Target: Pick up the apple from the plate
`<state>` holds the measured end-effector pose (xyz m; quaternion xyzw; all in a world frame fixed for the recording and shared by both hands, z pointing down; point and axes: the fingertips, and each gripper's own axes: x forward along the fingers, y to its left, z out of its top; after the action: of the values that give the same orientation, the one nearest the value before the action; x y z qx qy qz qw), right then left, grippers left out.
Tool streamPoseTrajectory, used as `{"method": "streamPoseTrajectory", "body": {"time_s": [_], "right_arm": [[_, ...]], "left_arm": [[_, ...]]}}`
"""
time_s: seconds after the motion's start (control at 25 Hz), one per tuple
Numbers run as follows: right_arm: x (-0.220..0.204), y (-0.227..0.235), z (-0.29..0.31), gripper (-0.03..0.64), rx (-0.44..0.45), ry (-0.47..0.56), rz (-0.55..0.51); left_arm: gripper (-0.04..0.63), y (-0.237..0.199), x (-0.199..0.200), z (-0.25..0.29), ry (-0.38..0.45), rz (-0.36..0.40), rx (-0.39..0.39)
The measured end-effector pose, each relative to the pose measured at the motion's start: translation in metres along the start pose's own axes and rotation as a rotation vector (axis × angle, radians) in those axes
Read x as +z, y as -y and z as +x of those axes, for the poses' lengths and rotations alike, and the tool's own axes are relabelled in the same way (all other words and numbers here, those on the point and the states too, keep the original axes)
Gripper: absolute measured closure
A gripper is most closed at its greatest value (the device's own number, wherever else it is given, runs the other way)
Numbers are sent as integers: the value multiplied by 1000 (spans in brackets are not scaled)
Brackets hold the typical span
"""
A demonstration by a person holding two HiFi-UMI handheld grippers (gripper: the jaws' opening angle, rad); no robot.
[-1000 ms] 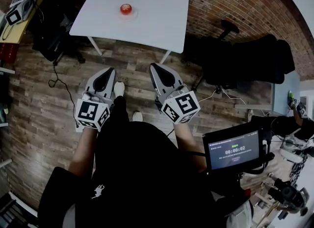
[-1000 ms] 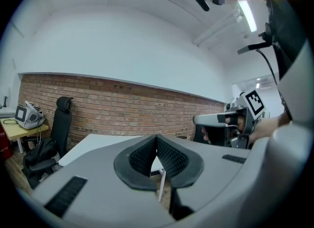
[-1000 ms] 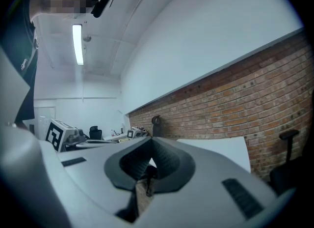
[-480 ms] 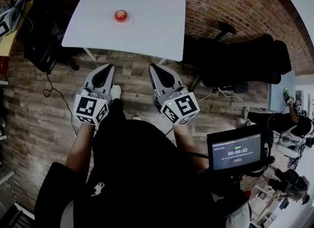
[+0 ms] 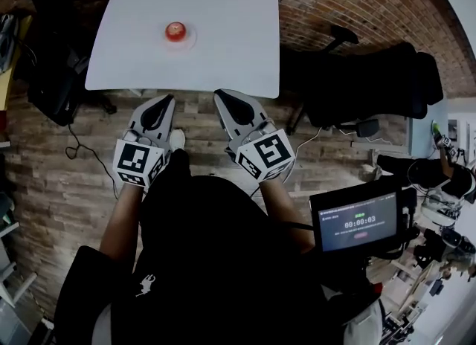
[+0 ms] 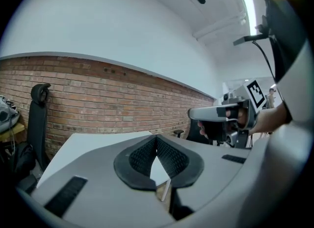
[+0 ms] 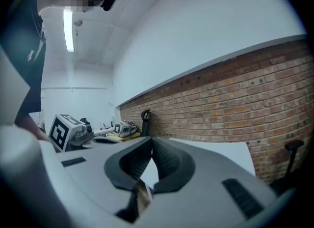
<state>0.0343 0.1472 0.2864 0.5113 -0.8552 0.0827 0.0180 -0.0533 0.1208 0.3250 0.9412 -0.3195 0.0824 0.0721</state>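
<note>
Sitting on its plate (image 5: 190, 40) mid-surface (image 5: 238, 31), the apple (image 5: 175, 31) is straight ahead of the left gripper (image 5: 164, 101), probably nearer it than the right gripper (image 5: 222, 97). Both are pressed together, empty.

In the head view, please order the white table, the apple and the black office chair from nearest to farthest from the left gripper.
1. White table: near edge just ahead of the left gripper.
2. Apple: straight ahead, farther across the table.
3. Black office chair: far off on the right.

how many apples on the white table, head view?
1: the red apple sits on the small plate, left of the table's middle. Nothing there could hide another.
</note>
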Motion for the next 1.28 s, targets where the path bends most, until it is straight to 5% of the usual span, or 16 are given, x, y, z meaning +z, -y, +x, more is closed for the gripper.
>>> {"method": "streamPoseTrajectory", "body": {"time_s": [0.56, 1.28], "right_arm": [[21, 39, 72, 612, -80, 3, 17], [31, 49, 145, 612, -93, -8, 13]], "left_arm": [[589, -62, 23, 61, -29, 2, -136], [589, -138, 36, 74, 29, -16, -146]]}}
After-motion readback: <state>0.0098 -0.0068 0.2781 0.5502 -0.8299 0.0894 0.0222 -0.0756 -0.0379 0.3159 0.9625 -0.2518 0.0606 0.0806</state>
